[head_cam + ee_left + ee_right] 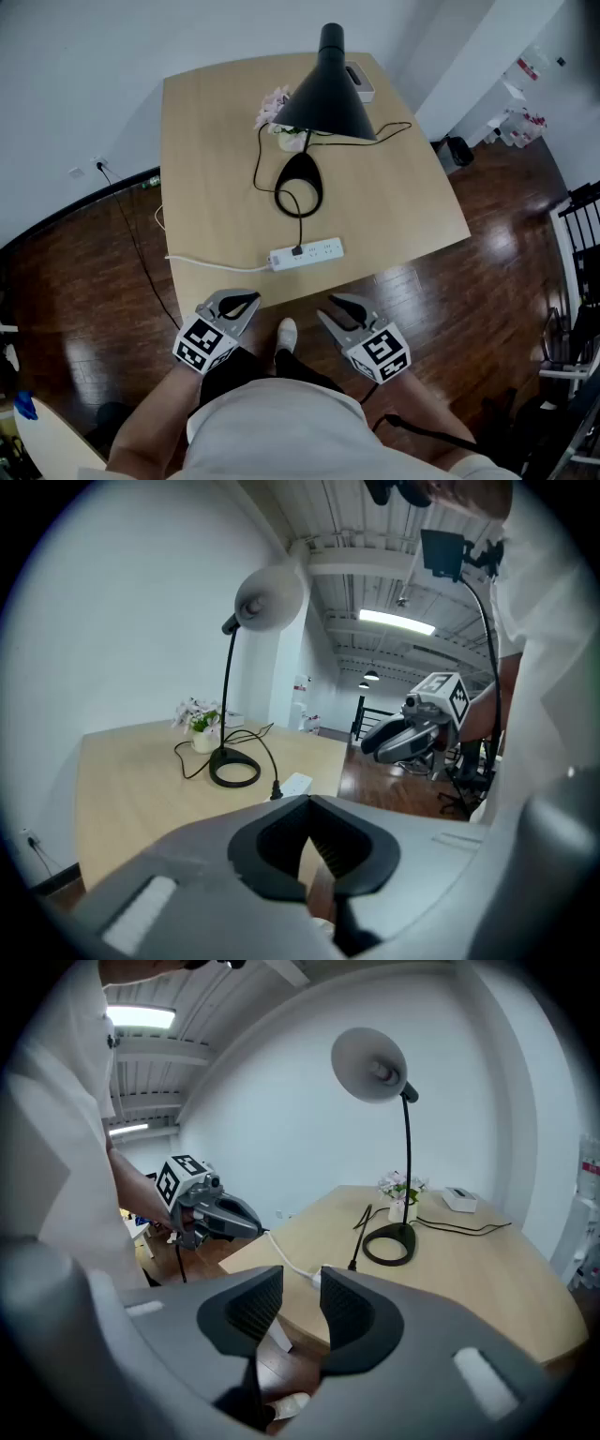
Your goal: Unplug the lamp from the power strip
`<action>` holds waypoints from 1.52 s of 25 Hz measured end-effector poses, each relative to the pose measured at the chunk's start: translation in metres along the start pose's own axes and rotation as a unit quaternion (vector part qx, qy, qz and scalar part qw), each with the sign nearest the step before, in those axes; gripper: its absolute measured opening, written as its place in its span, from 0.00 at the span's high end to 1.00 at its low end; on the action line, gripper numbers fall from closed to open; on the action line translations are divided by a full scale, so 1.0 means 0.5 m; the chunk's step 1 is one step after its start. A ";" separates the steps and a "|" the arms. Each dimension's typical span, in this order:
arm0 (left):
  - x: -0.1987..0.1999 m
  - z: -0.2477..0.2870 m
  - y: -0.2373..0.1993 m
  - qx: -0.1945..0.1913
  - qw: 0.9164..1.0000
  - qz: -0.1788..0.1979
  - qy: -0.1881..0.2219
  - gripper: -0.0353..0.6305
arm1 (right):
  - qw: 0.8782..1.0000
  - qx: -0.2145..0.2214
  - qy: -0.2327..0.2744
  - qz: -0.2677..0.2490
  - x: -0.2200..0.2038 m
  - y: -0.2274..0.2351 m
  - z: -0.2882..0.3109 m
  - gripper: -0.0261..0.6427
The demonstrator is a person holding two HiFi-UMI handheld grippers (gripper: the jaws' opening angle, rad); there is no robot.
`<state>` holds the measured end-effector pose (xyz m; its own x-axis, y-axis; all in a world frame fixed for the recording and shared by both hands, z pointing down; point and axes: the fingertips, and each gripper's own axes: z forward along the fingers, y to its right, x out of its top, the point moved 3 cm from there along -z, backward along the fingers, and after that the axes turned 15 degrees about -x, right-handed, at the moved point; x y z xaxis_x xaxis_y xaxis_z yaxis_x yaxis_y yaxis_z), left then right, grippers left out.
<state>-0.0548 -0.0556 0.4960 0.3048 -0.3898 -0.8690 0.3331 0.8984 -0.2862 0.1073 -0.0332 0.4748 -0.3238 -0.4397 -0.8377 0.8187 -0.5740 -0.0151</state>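
The location was an indoor workroom of the office or studio type; its exact use could not be determined.

- **Furniture:** In the head view, a pale wooden table stood on a dark, polished wood floor against a plain white wall.
- **Table fittings:** The table carried a black lamp and a small pot of flowers toward 12 o'clock, and a white power strip near its 6 o'clock edge.
- **Wiring:** A wall socket sat at 9 o'clock from the table.
- **Structure:** A black railing stood at 3 o'clock. In the left gripper view, an open beamed ceiling carried a strip light.
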 end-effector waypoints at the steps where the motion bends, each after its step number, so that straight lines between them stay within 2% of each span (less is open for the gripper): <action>1: 0.000 0.017 -0.027 0.002 1.000 -0.002 -0.007 0.95 | 1.000 -0.003 -0.004 0.003 0.004 0.015 0.023 0.77; 4: 0.002 0.068 -0.109 0.000 1.000 0.000 -0.029 0.95 | 1.000 -0.012 -0.012 0.008 0.022 0.056 0.094 0.77; 7: -0.007 0.115 -0.173 -0.016 0.998 0.008 -0.059 0.95 | 0.999 -0.027 -0.026 0.008 0.038 0.081 0.159 0.77; 15: -0.071 0.200 -0.232 -0.070 0.991 0.004 -0.117 0.95 | 0.994 -0.055 -0.094 0.022 0.013 0.105 0.276 0.77; 23: -0.088 0.220 -0.239 -0.104 0.987 0.015 -0.121 0.95 | 0.988 -0.068 -0.130 0.042 -0.008 0.113 0.324 0.77; 28: -0.097 0.224 -0.238 -0.119 0.985 0.020 -0.121 0.95 | 0.987 -0.063 -0.144 0.037 -0.014 0.095 0.345 0.77; 30: -0.096 0.225 -0.239 -0.122 0.985 0.032 -0.122 0.95 | 0.985 -0.070 -0.152 0.037 -0.020 0.096 0.354 0.77; 33: -0.096 0.225 -0.237 -0.119 0.984 0.047 -0.127 0.95 | 0.982 -0.086 -0.161 0.039 -0.025 0.099 0.360 0.85; 38: -0.097 0.226 -0.235 -0.113 0.983 0.055 -0.131 0.95 | 0.983 -0.087 -0.160 0.031 -0.022 0.098 0.358 0.85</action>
<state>-0.0080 -0.1653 0.6172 0.5570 -0.2999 -0.7745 0.0872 0.9485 -0.3046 0.0661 -0.1801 0.5809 -0.3808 -0.6802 -0.6263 0.9011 -0.4248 -0.0866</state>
